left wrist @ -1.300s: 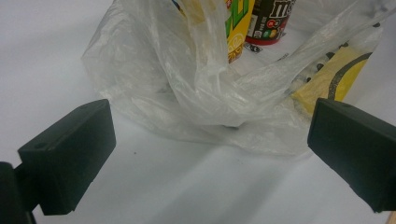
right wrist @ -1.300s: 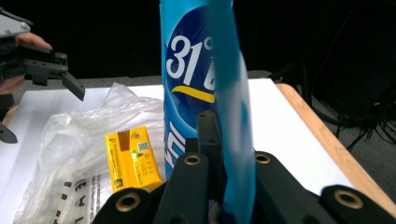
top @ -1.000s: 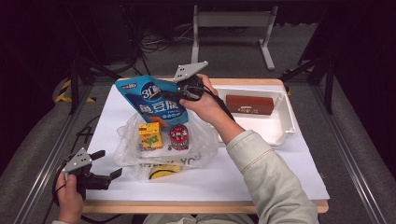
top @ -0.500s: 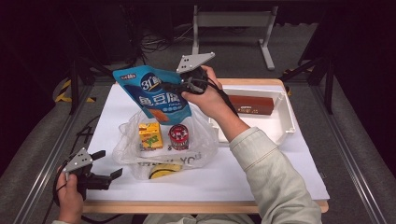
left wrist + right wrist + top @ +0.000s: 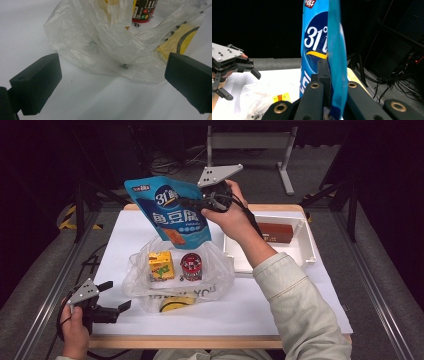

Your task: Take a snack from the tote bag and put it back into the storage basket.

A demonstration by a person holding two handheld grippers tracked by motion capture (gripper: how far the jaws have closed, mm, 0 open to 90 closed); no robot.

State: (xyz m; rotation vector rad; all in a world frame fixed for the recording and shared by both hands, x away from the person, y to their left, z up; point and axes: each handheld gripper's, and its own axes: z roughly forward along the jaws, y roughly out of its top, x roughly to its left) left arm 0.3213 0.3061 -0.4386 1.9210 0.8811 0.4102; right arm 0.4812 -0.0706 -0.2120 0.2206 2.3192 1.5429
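Note:
My right gripper (image 5: 197, 202) is shut on the side edge of a blue snack pouch (image 5: 172, 212) and holds it upright in the air above the table's far side. In the right gripper view the pouch (image 5: 322, 45) stands pinched between the black jaws. Below it a clear plastic bag (image 5: 175, 280) lies open on the white table, holding a yellow drink carton (image 5: 161, 265), a red can (image 5: 191, 266) and a flat yellow pack (image 5: 175, 304). My left gripper (image 5: 115, 297) rests open at the front left corner, its jaws wide in front of the plastic bag (image 5: 107, 42).
A white tray (image 5: 300, 260) sits at the right of the table with a brown box (image 5: 275, 232) in it. My right forearm crosses the tray's left edge. A metal stand (image 5: 250, 140) is behind the table, and dark rails run along both sides.
My right gripper has lifted the blue pouch higher, up and away from the plastic bag. The left gripper has stayed where it was.

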